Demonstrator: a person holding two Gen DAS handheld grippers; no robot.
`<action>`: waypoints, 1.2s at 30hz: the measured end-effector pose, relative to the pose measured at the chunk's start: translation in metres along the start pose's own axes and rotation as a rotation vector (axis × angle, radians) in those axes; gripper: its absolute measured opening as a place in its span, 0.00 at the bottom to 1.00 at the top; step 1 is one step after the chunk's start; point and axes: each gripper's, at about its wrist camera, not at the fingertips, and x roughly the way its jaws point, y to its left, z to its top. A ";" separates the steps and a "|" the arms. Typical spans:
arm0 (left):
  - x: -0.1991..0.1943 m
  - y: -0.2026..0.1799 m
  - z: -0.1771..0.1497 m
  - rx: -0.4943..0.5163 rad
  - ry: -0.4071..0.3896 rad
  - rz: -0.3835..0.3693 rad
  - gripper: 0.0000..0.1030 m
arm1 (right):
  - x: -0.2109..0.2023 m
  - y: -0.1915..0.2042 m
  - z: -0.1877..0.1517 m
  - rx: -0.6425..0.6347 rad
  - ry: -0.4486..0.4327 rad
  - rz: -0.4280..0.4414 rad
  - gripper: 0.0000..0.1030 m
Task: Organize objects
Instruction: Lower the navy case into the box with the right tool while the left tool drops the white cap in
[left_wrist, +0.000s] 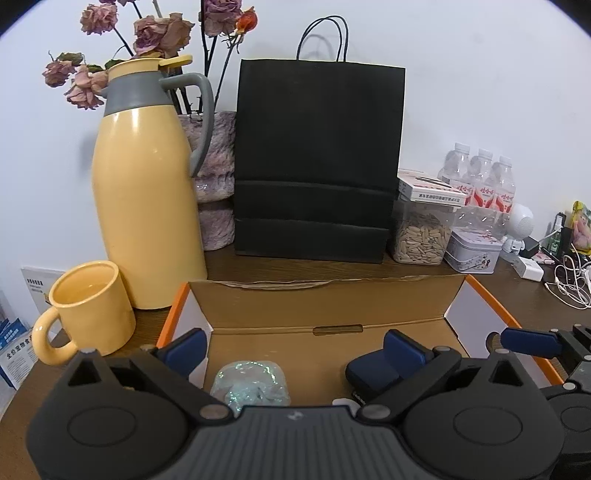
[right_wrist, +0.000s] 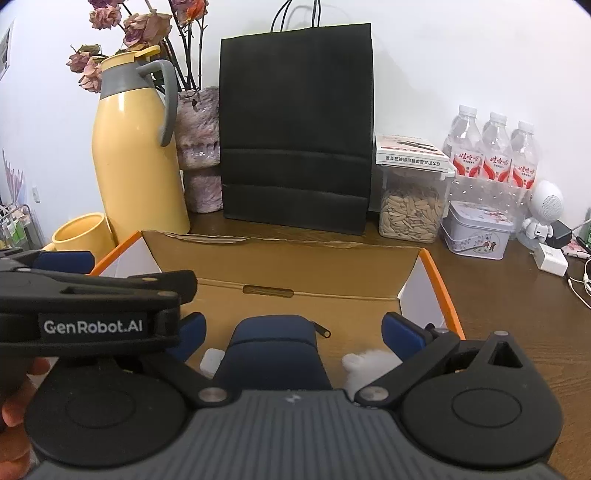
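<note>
An open cardboard box with orange-edged flaps sits on the brown table; it also shows in the right wrist view. Inside lie a glittery clear bundle, a dark blue zip pouch that also shows in the left wrist view, a small white item and a white fluffy thing. My left gripper is open over the box, above the bundle. My right gripper is open, its fingers either side of the pouch.
Behind the box stand a yellow thermos jug, a yellow mug, a black paper bag, a vase of dried roses, a seed jar, a tin, water bottles and cables.
</note>
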 end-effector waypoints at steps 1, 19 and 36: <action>0.000 0.000 0.001 -0.001 0.001 0.000 0.99 | 0.000 0.000 0.000 0.001 0.000 -0.001 1.00; -0.025 0.003 0.004 -0.020 -0.040 -0.009 0.99 | -0.018 0.004 -0.002 -0.018 -0.030 0.000 1.00; -0.085 0.024 -0.023 -0.059 -0.089 -0.012 0.99 | -0.076 0.007 -0.029 -0.031 -0.082 0.010 1.00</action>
